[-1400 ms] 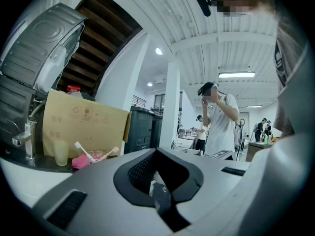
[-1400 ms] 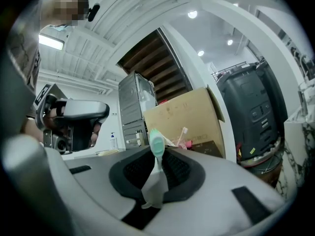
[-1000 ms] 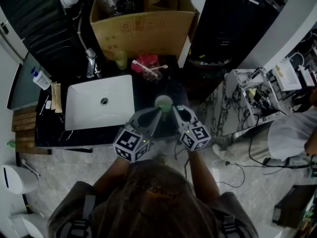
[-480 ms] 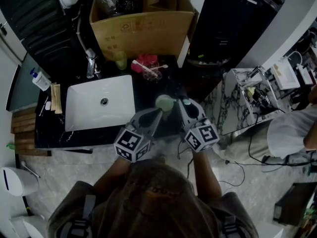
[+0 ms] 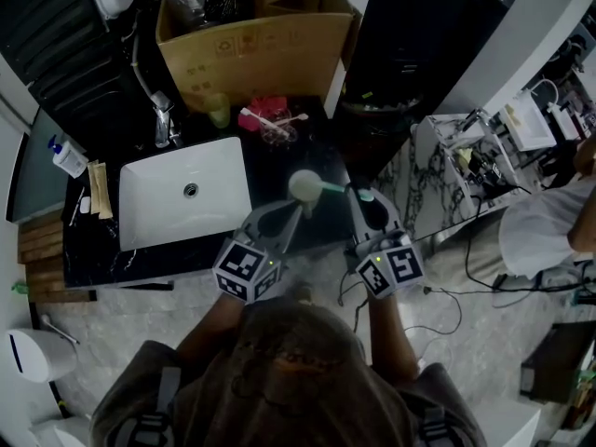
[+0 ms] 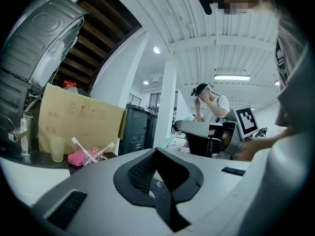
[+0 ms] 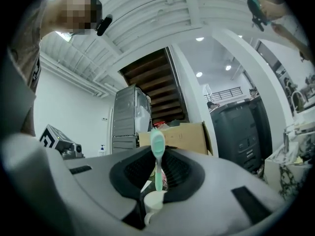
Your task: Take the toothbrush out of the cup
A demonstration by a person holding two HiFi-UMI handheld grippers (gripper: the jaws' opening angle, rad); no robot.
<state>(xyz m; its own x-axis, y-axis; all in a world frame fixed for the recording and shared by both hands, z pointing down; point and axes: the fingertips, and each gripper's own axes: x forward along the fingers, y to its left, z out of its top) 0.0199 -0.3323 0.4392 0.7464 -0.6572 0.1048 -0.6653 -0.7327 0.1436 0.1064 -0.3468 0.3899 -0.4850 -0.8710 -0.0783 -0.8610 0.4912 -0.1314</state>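
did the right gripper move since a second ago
Yes. In the head view the right gripper has drawn rightward, away from the sink and the cup, with the toothbrush in its jaws.

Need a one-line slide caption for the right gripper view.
Right gripper shut on a teal toothbrush, upright, head up; cardboard box behind.

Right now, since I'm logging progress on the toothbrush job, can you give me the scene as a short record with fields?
left tongs: shut on the wall of the cup
right tongs: shut on the green toothbrush
toothbrush: nearly level, far end at the cup's mouth; cannot tell if it is clear of the rim
cup: pale, right of the white sink in the head view
task: removal under way, not plainly finished
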